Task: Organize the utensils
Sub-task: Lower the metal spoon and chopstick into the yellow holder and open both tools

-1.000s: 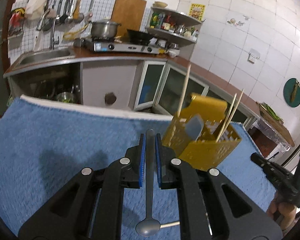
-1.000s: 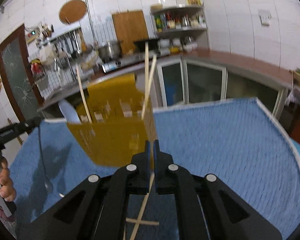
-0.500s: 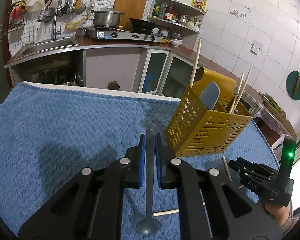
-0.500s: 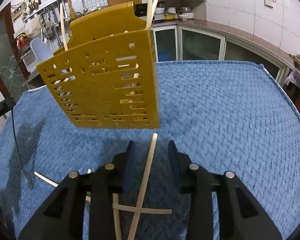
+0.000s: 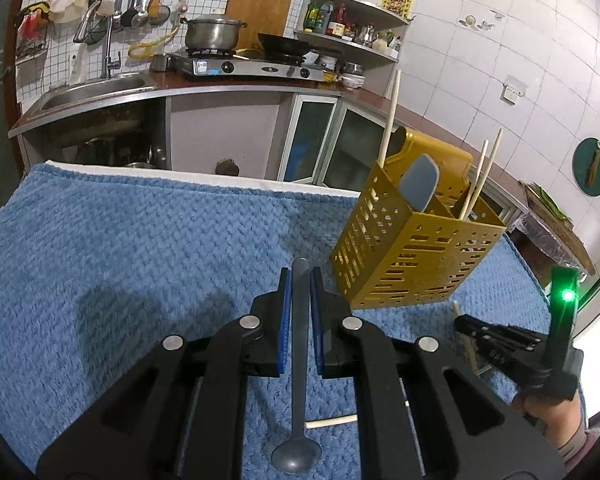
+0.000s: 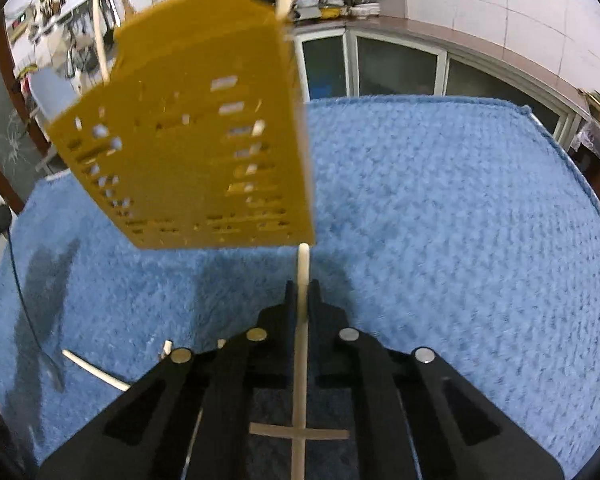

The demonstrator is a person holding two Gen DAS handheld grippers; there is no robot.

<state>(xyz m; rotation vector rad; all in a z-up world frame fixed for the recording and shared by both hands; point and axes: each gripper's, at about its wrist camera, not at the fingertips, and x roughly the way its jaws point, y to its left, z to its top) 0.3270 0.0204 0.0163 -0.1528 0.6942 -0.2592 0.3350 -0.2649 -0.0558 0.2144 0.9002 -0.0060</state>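
- Nearest in our left wrist view, our left gripper (image 5: 300,280) has its 2 blue-padded jaws pinching the handle of a grey spoon (image 5: 299,364); the handle tip pokes out past the pads and the bowl hangs below, over the blue towel (image 5: 132,264).
- Under the left gripper, 1 pale chopstick (image 5: 331,422) lies flat on the towel, just beside the spoon's bowl.
- In our right wrist view, our right gripper (image 6: 302,292) has just been closing, and its jaws now pinch 1 wooden chopstick (image 6: 301,344), whose tip reaches the lower edge of the yellow utensil caddy (image 6: 196,148).
- Beneath the right gripper, another chopstick (image 6: 298,433) lies crosswise under the held one, and more loose chopsticks (image 6: 96,370) lie on the towel to the left.
- Seen from the left wrist, the right gripper sits low at the right edge, with a green light glowing on it and a hand below it.
- Farther off, the perforated caddy stands on the towel, right of centre in the left view; it holds a grey flat-handled utensil (image 5: 418,188) and 3 upright chopsticks (image 5: 478,178).
- Beyond the towel we see a counter with a steel sink (image 5: 96,90), a 2-burner gas stove (image 5: 246,66) carrying a lidded steel pot (image 5: 212,32) and a dark pan, a wooden cutting board against the tiled wall, and a corner shelf of bottles.
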